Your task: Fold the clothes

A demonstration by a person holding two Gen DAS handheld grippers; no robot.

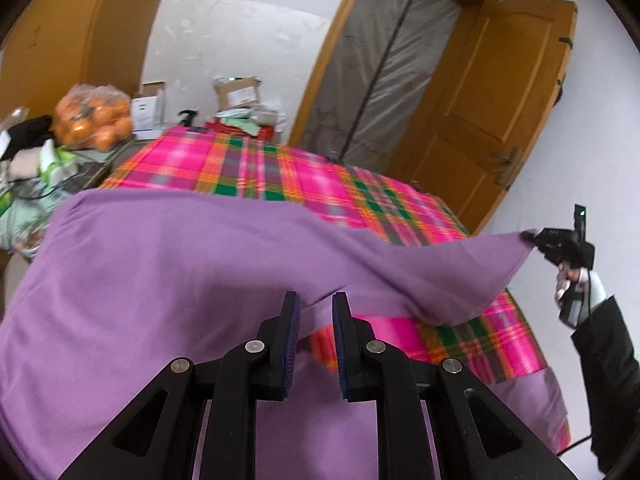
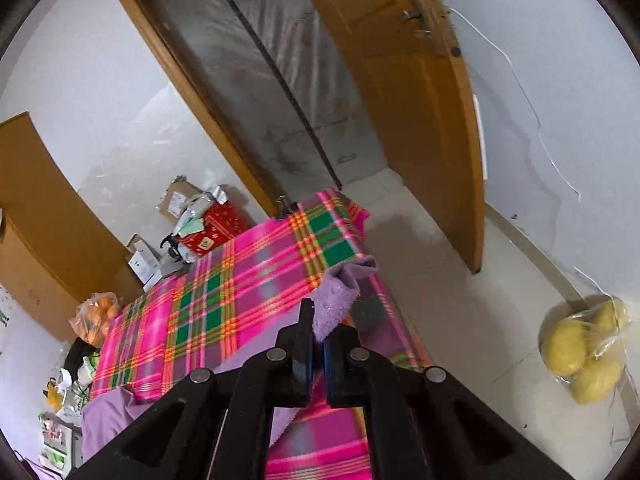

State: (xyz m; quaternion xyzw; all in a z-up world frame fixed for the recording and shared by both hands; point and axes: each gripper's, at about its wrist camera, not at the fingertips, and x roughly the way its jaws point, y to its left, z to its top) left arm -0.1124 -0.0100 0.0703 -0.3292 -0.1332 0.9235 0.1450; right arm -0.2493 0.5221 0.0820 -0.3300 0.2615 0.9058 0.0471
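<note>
Your right tool (image 2: 317, 354) pinches a corner of the purple garment (image 1: 168, 264), lifted at frame right; your left tool (image 1: 316, 344) gapes slightly, gripping nothing. The garment sprawls unfolded across the plaid worktop (image 1: 256, 164); folding remains.

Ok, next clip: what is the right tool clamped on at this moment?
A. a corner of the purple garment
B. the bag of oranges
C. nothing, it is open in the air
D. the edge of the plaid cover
A: the right tool is shut on a corner of the purple garment, which pokes out past its fingers; the left wrist view shows that corner pulled up off the plaid cover.
</note>
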